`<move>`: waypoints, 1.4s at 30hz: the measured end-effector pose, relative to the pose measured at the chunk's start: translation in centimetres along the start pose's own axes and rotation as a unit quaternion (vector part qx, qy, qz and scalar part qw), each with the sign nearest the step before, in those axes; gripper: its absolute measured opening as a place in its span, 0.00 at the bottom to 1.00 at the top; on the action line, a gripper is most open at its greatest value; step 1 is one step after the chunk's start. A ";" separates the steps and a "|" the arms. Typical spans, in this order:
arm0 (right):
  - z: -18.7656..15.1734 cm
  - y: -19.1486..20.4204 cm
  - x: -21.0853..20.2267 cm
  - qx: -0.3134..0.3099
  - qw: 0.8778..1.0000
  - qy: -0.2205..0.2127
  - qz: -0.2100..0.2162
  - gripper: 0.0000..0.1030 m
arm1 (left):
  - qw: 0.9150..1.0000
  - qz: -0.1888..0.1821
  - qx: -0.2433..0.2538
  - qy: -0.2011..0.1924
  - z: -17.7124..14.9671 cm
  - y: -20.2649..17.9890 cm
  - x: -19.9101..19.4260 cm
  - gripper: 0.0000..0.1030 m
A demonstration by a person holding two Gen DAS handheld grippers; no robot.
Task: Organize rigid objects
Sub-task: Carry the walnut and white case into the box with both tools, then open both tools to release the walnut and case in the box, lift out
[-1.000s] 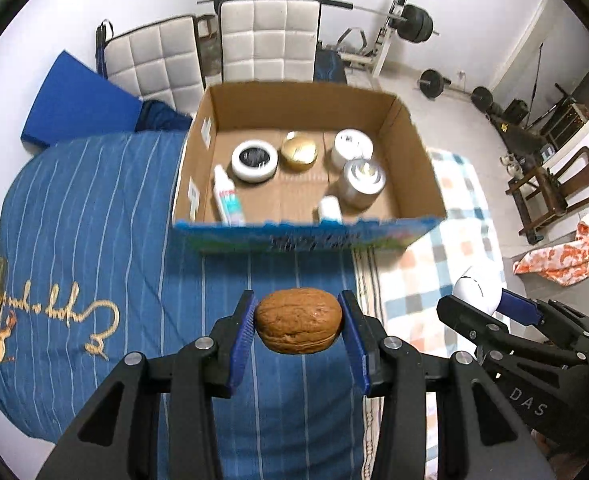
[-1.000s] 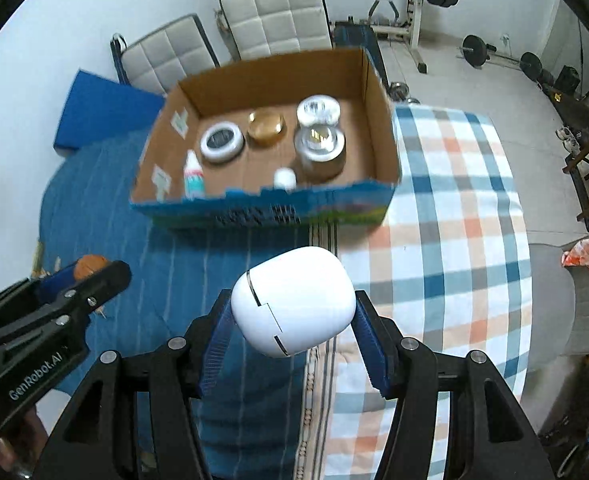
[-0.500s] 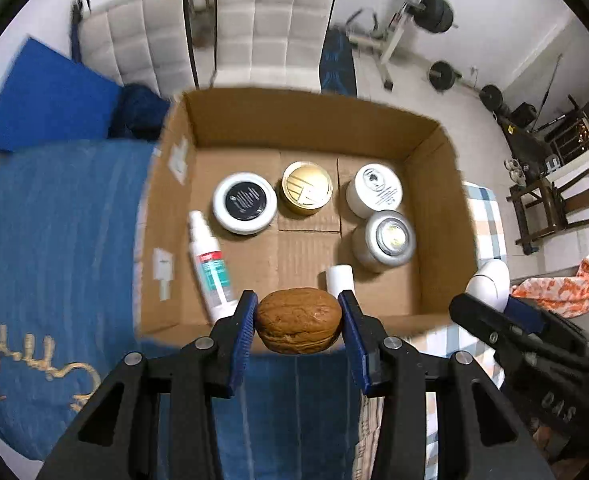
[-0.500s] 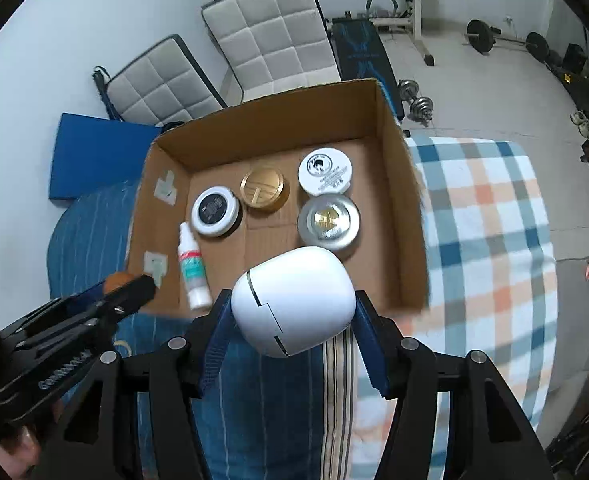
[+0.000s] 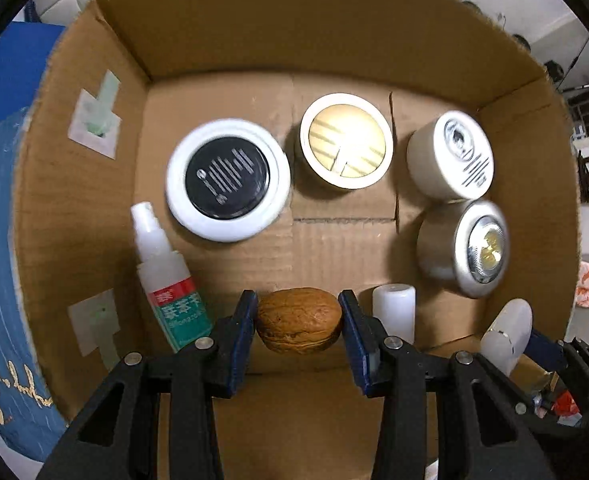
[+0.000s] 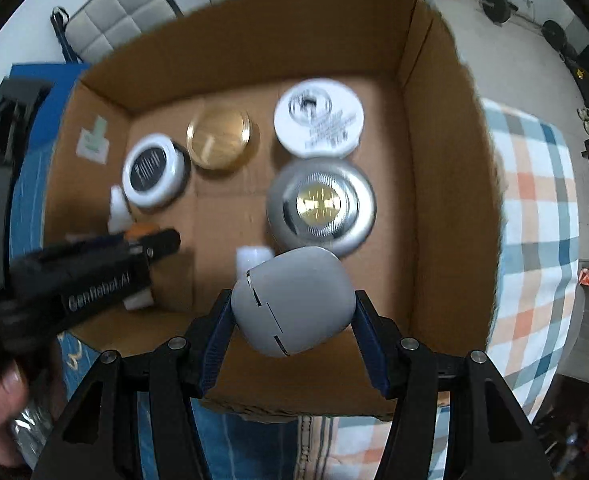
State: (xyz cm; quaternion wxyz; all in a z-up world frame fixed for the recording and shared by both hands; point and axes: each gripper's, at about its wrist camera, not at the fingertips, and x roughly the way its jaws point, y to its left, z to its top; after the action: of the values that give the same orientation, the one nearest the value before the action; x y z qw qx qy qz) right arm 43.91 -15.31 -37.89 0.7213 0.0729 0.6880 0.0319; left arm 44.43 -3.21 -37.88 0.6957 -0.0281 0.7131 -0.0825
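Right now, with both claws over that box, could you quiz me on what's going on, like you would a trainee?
1. True or false: the left claw is empty.
2. What does the right claw grip? A) spray bottle B) white egg-shaped case C) gold-lidded jar
3. Fill in: the spray bottle lies inside the ____ box.

Key: 1. False, it grips a walnut. 2. B. 3. cardboard.

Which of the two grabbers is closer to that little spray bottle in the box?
Left. The left gripper, holding a walnut, sits right beside the spray bottle; the right gripper is farther right.
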 end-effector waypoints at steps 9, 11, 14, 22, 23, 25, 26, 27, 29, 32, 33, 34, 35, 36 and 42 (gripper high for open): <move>0.7 -1.2 4.5 0.001 0.997 0.067 -0.038 0.59 | 0.999 -0.004 -0.018 0.047 0.1 0.2 3.1 0.43; 0.8 -1.2 5.1 0.001 0.996 0.070 -0.046 0.59 | 0.998 0.002 -0.016 0.055 0.1 0.0 3.6 0.45; 0.9 -1.1 6.2 0.000 0.995 0.077 -0.060 0.59 | 0.998 0.007 -0.016 0.055 0.0 -0.1 3.8 0.60; 0.7 -1.2 8.2 0.008 0.994 0.074 -0.080 0.59 | 0.999 0.025 -0.022 0.031 -0.1 0.4 3.0 0.76; 0.7 -1.3 8.4 0.011 0.994 0.073 -0.079 0.59 | 0.999 0.030 -0.023 0.028 0.3 0.6 2.8 0.85; 0.5 -1.5 8.6 0.019 0.994 0.074 -0.075 0.59 | 0.999 0.035 -0.023 0.026 0.3 0.9 2.3 0.91; 0.4 -1.8 8.5 0.023 0.995 0.073 -0.070 0.59 | 0.999 0.035 -0.023 0.025 0.1 1.0 2.1 0.92; 0.4 -1.8 8.5 0.024 0.995 0.073 -0.069 0.59 | 0.999 0.032 -0.024 0.023 0.0 1.1 1.9 0.93; 0.1 -1.9 7.9 0.023 0.995 0.071 -0.069 0.60 | 0.999 0.031 -0.024 0.019 -0.4 1.3 1.2 0.96; -0.5 -2.2 6.5 0.018 0.995 0.061 -0.071 0.60 | 0.999 0.026 -0.025 0.010 -1.0 1.6 0.1 0.96; -0.8 -2.3 6.0 0.020 0.996 0.060 -0.067 0.60 | 0.999 0.027 -0.026 0.004 -1.2 1.7 -0.5 0.96; -0.9 -2.4 5.4 0.021 0.996 0.056 -0.062 0.60 | 0.999 0.028 -0.027 -0.002 -1.5 1.8 -1.0 0.96; -1.1 -2.4 4.9 0.021 0.996 0.051 -0.063 0.61 | 0.999 0.029 -0.027 -0.008 -1.7 1.9 -1.6 0.96; -1.2 -2.5 4.3 0.020 0.997 0.046 -0.065 0.61 | 0.999 0.028 -0.028 -0.013 -2.0 2.0 -2.3 0.96; -2.6 -2.3 1.0 0.012 0.997 0.019 -0.073 0.75 | 0.998 0.023 -0.026 -0.047 -4.7 2.1 -6.2 0.96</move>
State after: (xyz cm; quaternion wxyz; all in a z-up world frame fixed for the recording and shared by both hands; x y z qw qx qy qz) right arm 41.22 -17.28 -39.34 0.7079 0.0302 0.7051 -0.0275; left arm 40.11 0.23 -31.98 0.7290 -0.0341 0.6821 -0.0467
